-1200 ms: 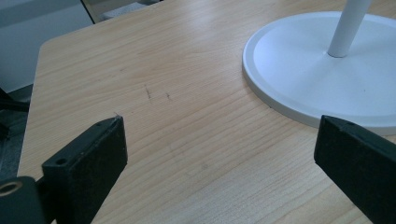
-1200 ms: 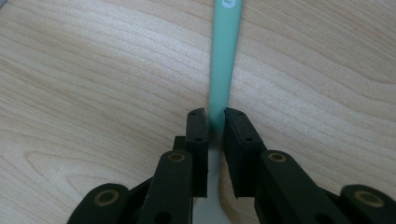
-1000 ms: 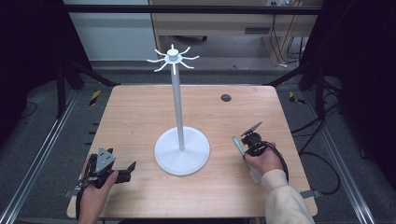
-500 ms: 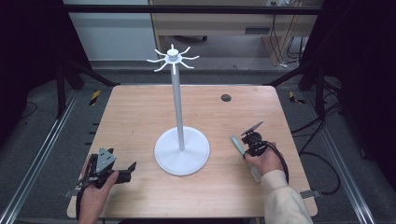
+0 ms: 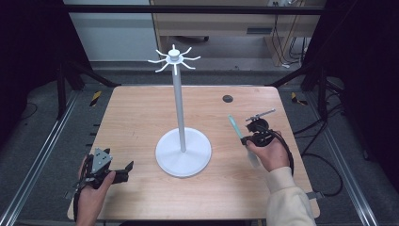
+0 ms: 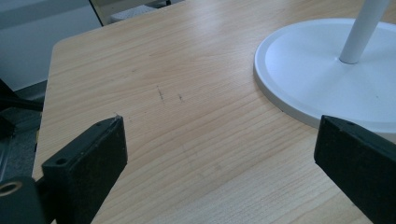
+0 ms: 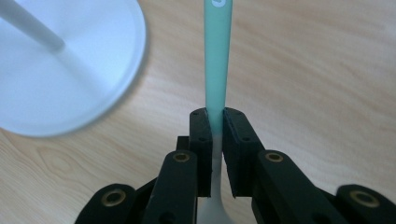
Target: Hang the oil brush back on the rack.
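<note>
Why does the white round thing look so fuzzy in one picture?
In the right gripper view the focus sits on the right gripper and its green handle, so the white stand base behind blurs; in the left gripper view that base looks sharp, with soft shadows.

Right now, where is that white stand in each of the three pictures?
High view: the stand is mid-table, its pole rising to hooks at the top.
Left gripper view: its base fills the upper right.
Right gripper view: its base is at upper left, blurred.
Shared landmark: the round white base on the table.
</note>
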The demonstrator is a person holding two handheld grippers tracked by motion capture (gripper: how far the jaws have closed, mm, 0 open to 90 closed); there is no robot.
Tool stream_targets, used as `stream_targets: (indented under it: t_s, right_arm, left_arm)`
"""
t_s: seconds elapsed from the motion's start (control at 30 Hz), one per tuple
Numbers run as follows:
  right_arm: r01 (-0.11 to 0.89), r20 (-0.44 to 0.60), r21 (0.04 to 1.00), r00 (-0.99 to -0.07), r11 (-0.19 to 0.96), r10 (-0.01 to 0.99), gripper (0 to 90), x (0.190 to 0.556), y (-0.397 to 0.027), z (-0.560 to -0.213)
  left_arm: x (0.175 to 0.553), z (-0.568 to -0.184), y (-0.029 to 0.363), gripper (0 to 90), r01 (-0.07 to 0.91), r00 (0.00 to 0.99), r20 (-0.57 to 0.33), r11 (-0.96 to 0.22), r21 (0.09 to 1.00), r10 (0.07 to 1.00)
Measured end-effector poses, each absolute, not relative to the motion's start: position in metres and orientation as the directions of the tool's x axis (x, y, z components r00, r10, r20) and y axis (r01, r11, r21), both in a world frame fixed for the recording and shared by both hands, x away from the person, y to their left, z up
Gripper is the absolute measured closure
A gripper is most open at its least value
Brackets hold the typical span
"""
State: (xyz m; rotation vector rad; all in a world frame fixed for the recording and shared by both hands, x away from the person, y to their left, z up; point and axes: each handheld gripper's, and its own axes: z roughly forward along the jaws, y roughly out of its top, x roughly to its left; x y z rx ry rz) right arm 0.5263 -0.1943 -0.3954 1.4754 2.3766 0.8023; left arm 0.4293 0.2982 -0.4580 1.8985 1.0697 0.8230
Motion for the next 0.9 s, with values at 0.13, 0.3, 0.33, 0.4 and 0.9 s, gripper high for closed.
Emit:
stream_targets:
  t_s: [0.13, 0.3, 0.33, 0.4, 0.9]
  right_arm:
    - [0.719, 0.118, 0.625, -0.471, 0.303, 0.874, 82.3, 0.531, -0.192, -0.386]
    - [0.688, 0.146, 0.671, -0.489, 0.277, 0.860, 82.3, 0.536, -0.185, -0.386]
    - [0.684, 0.144, 0.671, -0.498, 0.286, 0.855, 82.3, 0.537, -0.182, -0.387]
    - [0.678, 0.142, 0.676, -0.506, 0.290, 0.851, 82.2, 0.538, -0.180, -0.388]
    - [0.553, 0.132, 0.795, -0.560, 0.250, 0.818, 82.3, 0.520, -0.170, -0.364]
  left_arm:
    - [0.430, -0.458, 0.299, 2.2, 0.378, 0.431, 0.152, -0.331, 0.864, 0.889]
    - [0.430, -0.459, 0.300, 2.2, 0.382, 0.423, 0.158, -0.334, 0.862, 0.892]
    - [0.431, -0.459, 0.300, 2.2, 0.382, 0.423, 0.158, -0.334, 0.862, 0.892]
    - [0.430, -0.459, 0.300, 2.2, 0.382, 0.420, 0.162, -0.336, 0.861, 0.893]
    - [0.430, -0.456, 0.306, 2.2, 0.368, 0.409, 0.162, -0.325, 0.871, 0.898]
